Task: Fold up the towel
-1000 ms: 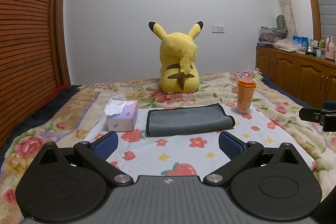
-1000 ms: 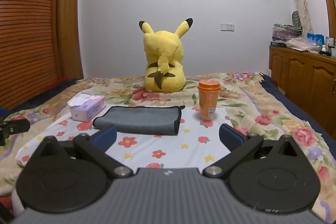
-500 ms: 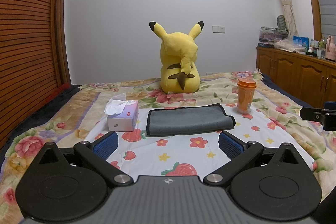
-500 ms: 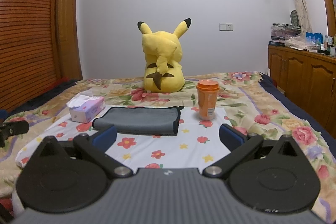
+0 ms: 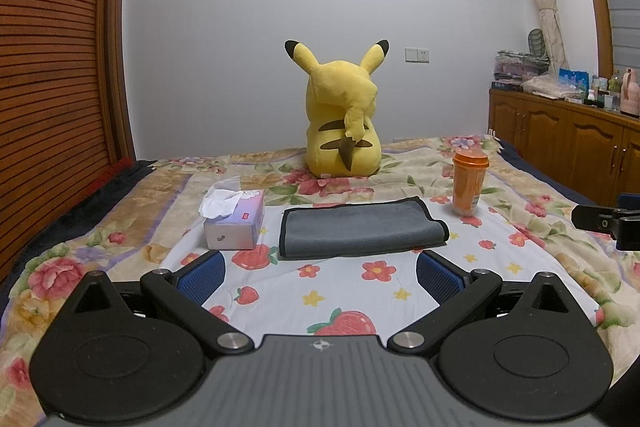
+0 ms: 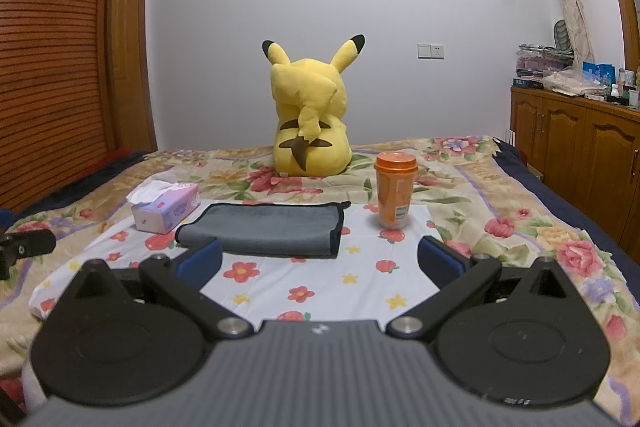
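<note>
left gripper (image 5: 320,273) spread | right gripper (image 6: 319,261) spread | towel (image 5: 362,227) apparently folded — door (image 6: 128,43) right view only

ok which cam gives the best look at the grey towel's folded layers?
Right wrist. The folded grey microfibre towel shows its black-trimmed right edge end-on, so the stacked layers read. One blue claw pad overlaps its near-left corner. Left wrist shows the towel whole and unobstructed, mostly its top face.

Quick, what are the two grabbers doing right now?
Left gripper: open, holding nothing.
Right gripper: open, holding nothing.
</note>
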`<state>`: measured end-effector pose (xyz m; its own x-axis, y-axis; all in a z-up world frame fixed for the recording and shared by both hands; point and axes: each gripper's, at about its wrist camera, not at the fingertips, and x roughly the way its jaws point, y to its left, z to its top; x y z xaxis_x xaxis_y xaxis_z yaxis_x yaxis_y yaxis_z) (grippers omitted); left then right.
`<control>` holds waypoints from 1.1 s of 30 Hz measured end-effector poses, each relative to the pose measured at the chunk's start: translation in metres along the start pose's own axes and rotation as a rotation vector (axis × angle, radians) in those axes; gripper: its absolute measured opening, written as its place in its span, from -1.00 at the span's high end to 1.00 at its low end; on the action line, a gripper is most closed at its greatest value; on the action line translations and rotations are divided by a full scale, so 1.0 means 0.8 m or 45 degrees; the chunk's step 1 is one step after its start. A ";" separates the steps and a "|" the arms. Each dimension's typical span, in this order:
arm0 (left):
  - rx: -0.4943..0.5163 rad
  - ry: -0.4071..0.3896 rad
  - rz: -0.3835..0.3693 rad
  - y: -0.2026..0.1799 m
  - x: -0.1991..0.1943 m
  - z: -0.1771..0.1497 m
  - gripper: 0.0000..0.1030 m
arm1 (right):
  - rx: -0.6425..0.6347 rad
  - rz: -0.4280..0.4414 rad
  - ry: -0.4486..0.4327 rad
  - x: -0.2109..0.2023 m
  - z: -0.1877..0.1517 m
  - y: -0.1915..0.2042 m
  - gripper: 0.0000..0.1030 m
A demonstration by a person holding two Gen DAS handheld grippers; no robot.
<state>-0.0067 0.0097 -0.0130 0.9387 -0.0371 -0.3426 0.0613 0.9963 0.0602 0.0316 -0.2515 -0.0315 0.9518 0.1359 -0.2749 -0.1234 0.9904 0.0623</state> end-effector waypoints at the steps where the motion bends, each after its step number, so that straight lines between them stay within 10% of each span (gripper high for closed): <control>1: 0.000 0.000 0.000 0.000 0.000 0.000 -1.00 | -0.001 0.000 0.000 0.000 0.000 0.000 -1.00; 33: 0.000 -0.004 0.001 0.003 0.002 0.001 -1.00 | -0.010 -0.001 -0.001 0.000 0.000 0.002 -1.00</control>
<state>-0.0050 0.0116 -0.0129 0.9398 -0.0368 -0.3398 0.0607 0.9963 0.0601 0.0312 -0.2501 -0.0316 0.9521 0.1351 -0.2745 -0.1249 0.9907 0.0547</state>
